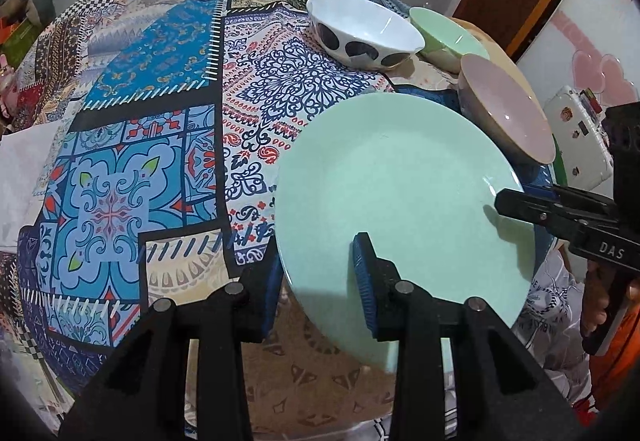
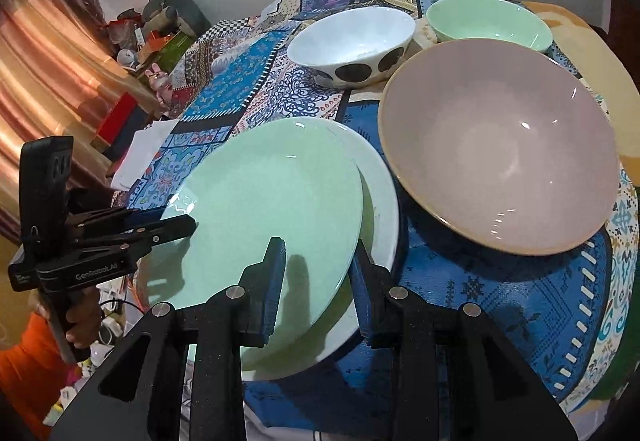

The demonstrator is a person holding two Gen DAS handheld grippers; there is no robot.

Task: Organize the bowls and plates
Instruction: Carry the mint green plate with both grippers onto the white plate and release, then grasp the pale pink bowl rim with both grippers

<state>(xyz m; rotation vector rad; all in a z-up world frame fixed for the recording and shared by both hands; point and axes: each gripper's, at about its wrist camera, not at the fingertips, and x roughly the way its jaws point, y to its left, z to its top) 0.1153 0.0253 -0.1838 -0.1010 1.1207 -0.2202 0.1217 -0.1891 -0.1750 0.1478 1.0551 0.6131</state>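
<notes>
A mint green plate lies tilted over a white plate at the table's near edge. My left gripper straddles the green plate's rim, one finger above and one below, the jaws wide apart; it also shows in the right wrist view. My right gripper straddles the opposite rim of both plates the same way, and shows in the left wrist view. A pink bowl, a white bowl with dark spots and a green bowl stand behind.
The table carries a blue patchwork cloth. A tan plate lies at the far right under the bowls. White paper lies at the left edge. Clutter and a curtain are beyond the table.
</notes>
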